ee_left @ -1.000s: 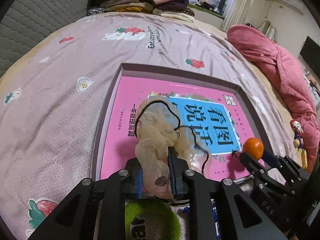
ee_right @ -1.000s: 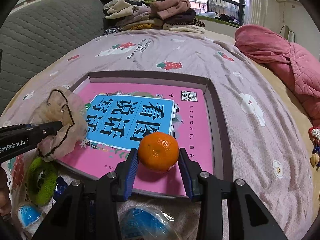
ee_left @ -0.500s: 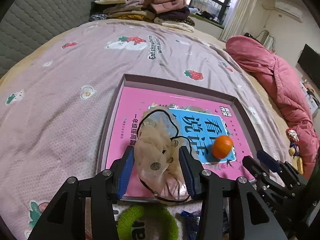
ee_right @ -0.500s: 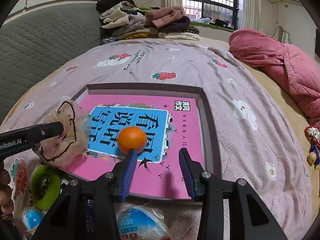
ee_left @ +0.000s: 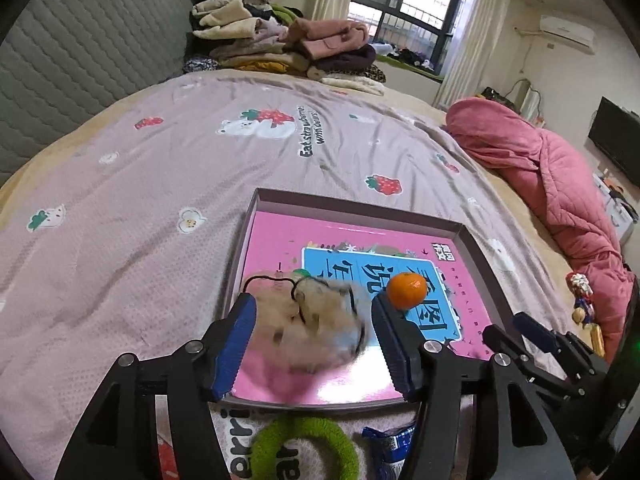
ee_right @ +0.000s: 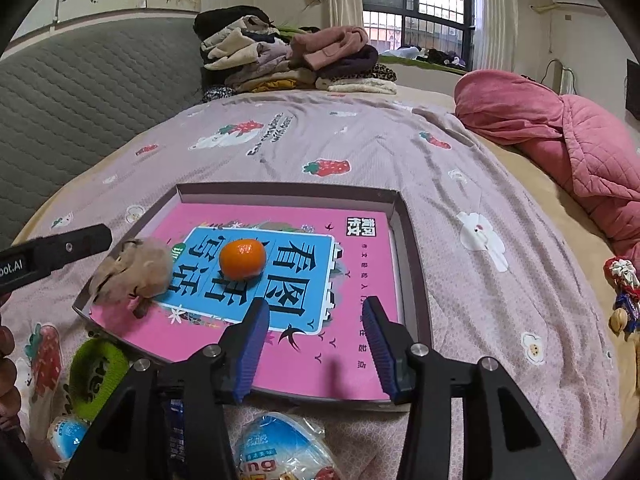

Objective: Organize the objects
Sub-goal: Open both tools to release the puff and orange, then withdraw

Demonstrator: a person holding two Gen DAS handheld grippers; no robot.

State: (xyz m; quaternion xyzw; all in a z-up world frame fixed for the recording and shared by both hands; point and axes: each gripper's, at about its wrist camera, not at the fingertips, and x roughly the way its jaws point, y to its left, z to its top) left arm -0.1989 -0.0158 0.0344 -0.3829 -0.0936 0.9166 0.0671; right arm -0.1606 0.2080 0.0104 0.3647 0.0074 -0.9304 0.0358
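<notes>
A shallow box lid (ee_left: 256, 220) (ee_right: 412, 248) with a pink and blue book cover inside lies on the bed. A beige mesh scrunchie (ee_left: 316, 324) (ee_right: 132, 272) lies blurred in its near left corner. A mandarin orange (ee_left: 406, 289) (ee_right: 243, 258) rests on the blue panel. My left gripper (ee_left: 314, 340) is open, its jaws on either side of the scrunchie and apart from it. My right gripper (ee_right: 316, 340) is open and empty, just behind the orange, above the box's near edge.
A green hair band (ee_left: 308, 448) (ee_right: 96, 376) and blue snack packets (ee_right: 280, 452) lie in front of the box. Folded clothes (ee_left: 280, 48) are stacked at the far end of the bed. A pink quilt (ee_left: 560, 184) lies at the right. A small doll (ee_right: 622, 292) lies at the bed's right edge.
Both grippers opened and pulled back. The left let go of the scrunchie, which dropped into the box's corner. The right let go of the orange, which rolled onto the blue panel.
</notes>
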